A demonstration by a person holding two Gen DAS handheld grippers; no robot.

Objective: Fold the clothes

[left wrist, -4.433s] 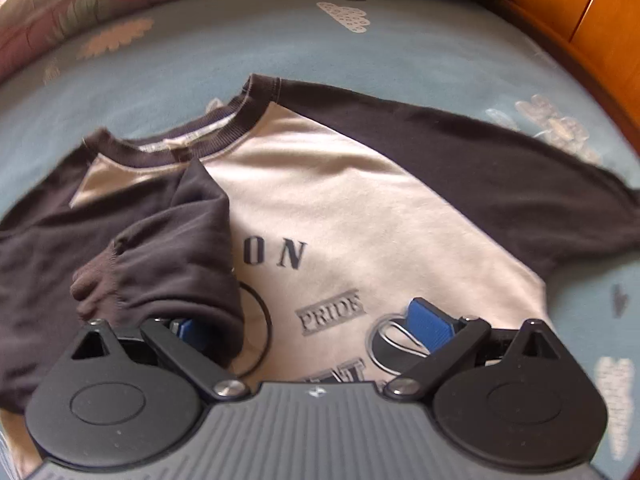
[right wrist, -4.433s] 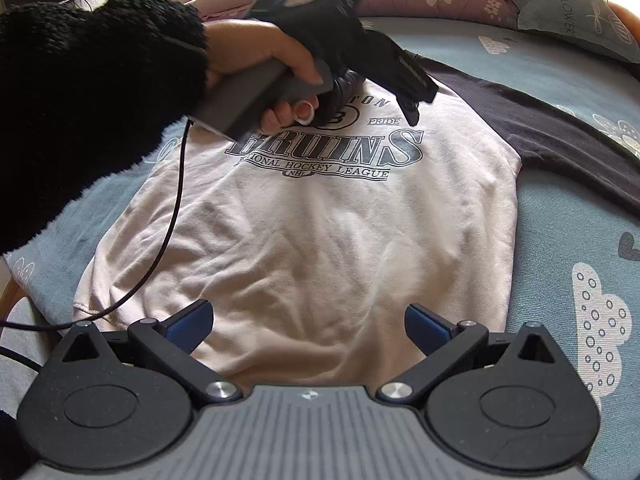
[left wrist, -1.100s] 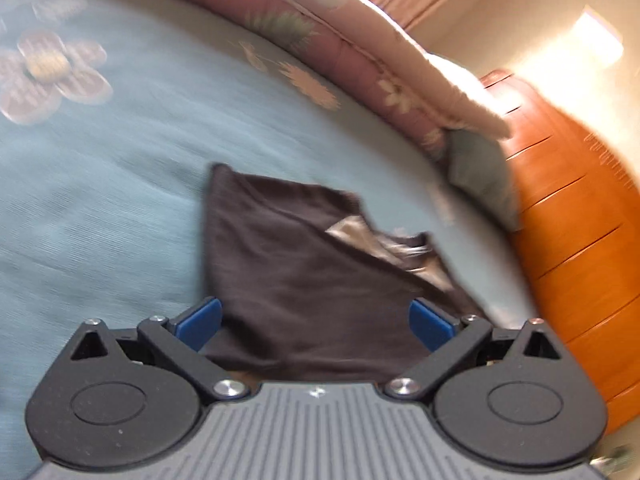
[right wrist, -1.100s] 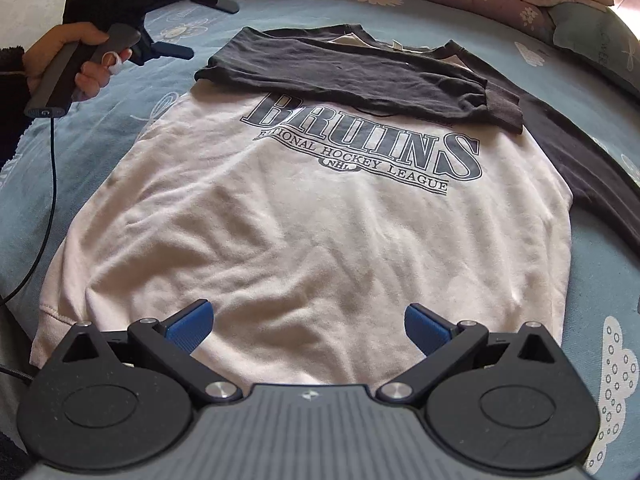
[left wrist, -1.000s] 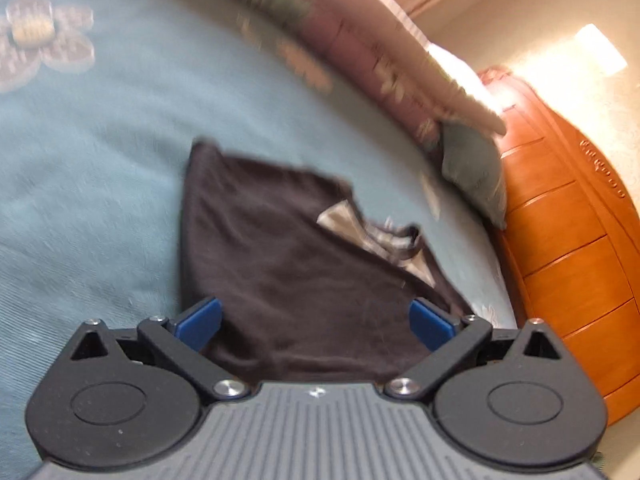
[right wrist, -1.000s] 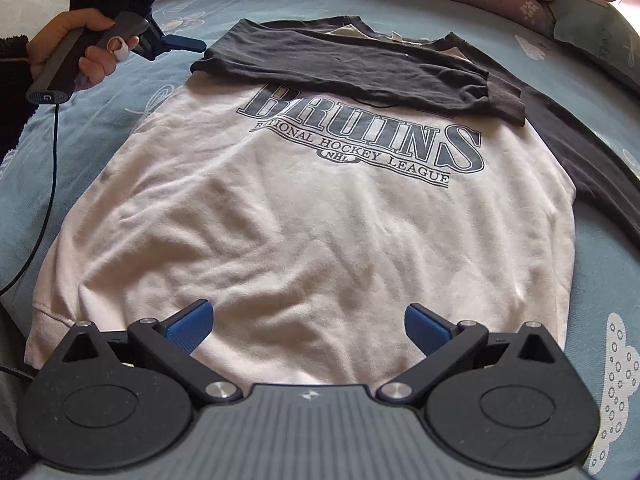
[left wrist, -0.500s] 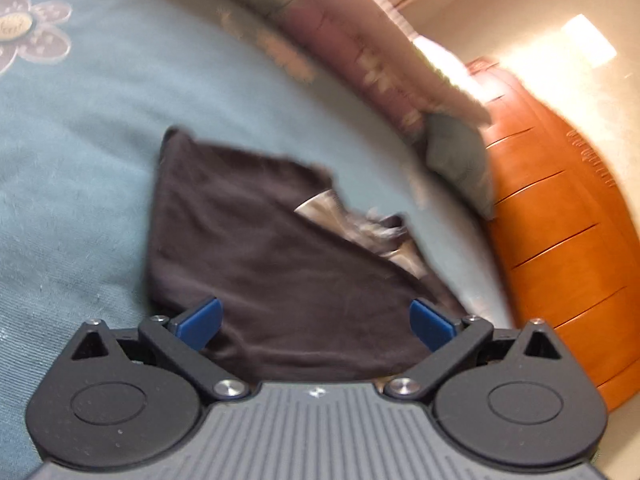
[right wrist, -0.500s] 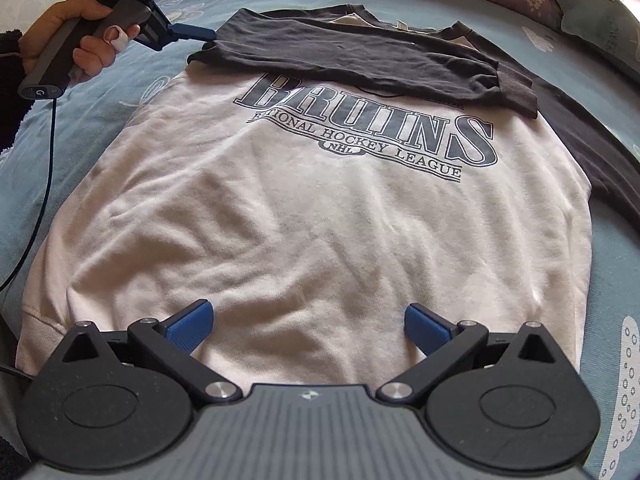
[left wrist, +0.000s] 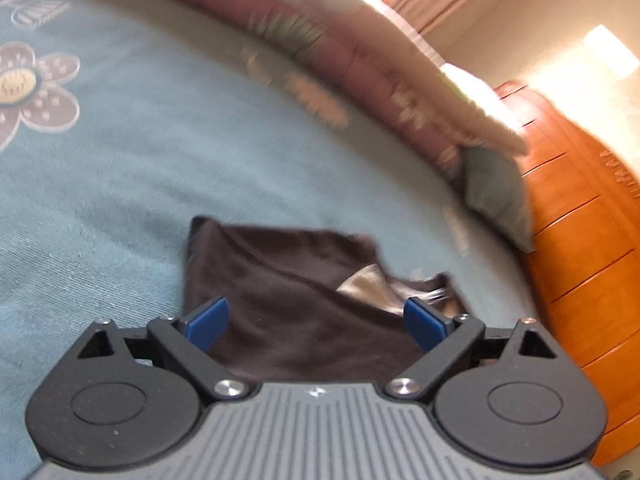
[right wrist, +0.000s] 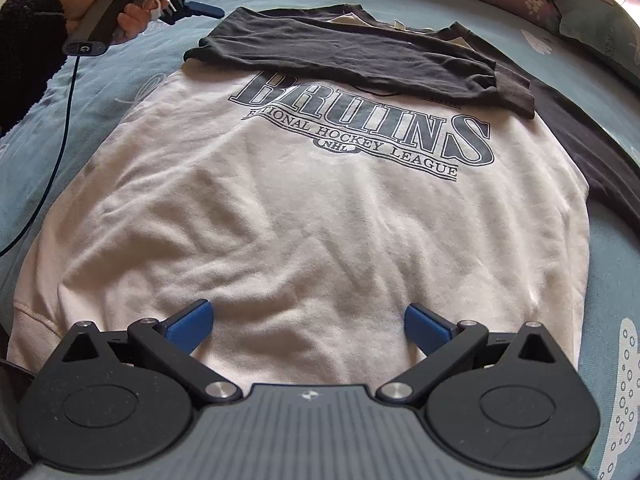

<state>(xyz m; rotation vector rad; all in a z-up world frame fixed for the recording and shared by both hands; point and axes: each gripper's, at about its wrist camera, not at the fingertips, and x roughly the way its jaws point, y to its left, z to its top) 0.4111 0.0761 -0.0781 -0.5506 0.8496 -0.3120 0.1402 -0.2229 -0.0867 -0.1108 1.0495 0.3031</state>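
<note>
- The sweatshirt (right wrist: 320,208) is spread flat on the bed (right wrist: 600,280), one dark sleeve (right wrist: 352,56) laid across for folding.
- The left gripper (left wrist: 316,320) and right gripper (right wrist: 308,324) are held spread, nothing gripped.

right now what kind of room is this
Most likely a bedroom: the sweatshirt lies on a bed's blue patterned sheet, with a rolled quilt and a pillow against a wooden headboard.

**Sunlit bedroom with blue bedding**

A blue bedspread (left wrist: 168,152) printed with flowers covers the bed. A folded maroon floral quilt (left wrist: 304,36) and a grey-green pillow (left wrist: 496,196) lie along its far edge, beside an orange wooden headboard (left wrist: 580,248). Sunlight brightens the pale wall (left wrist: 520,12).
</note>
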